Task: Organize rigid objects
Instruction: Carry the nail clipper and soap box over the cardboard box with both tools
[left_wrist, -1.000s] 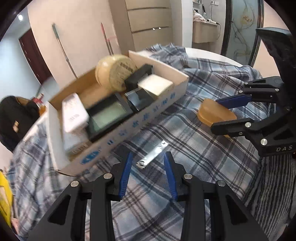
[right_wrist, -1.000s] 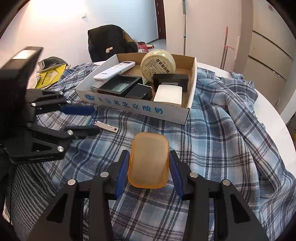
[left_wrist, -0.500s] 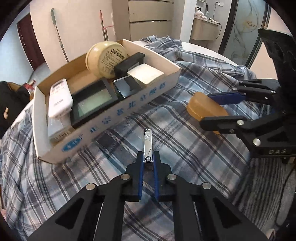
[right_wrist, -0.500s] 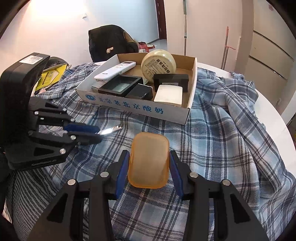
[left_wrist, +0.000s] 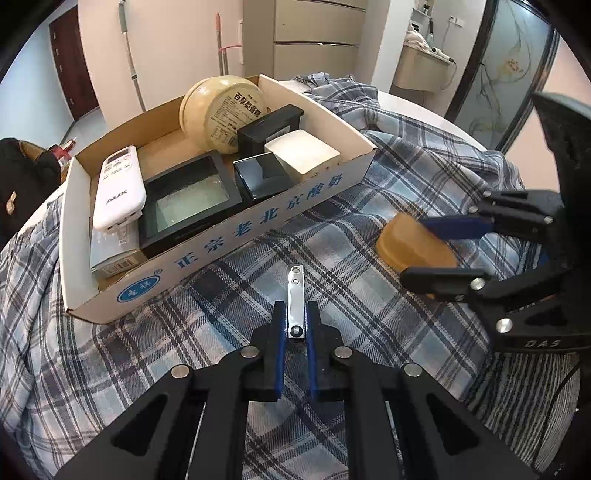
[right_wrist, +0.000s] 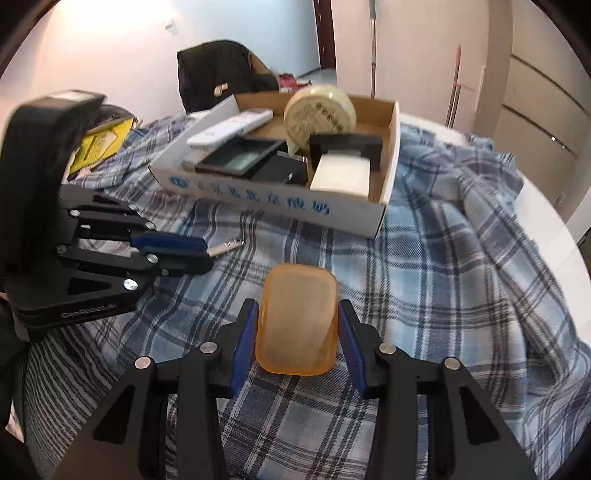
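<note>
A round white bench (right_wrist: 546, 221) carried a rumpled blue plaid cloth (left_wrist: 369, 258). Behind it stood a beige drawer unit (left_wrist: 314, 37) against pale pink walls (left_wrist: 166, 44), with two mop handles (left_wrist: 221, 44) leaning there. A dark red door (left_wrist: 74, 74) lay to the left, a frosted glass door (left_wrist: 506, 74) right. A black bag (right_wrist: 218, 74) sat on a chair.

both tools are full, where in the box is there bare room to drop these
Bare floor shows in the box at the back, between the remote and the round tin. The front row, from black tray to white block, is packed tight.
</note>
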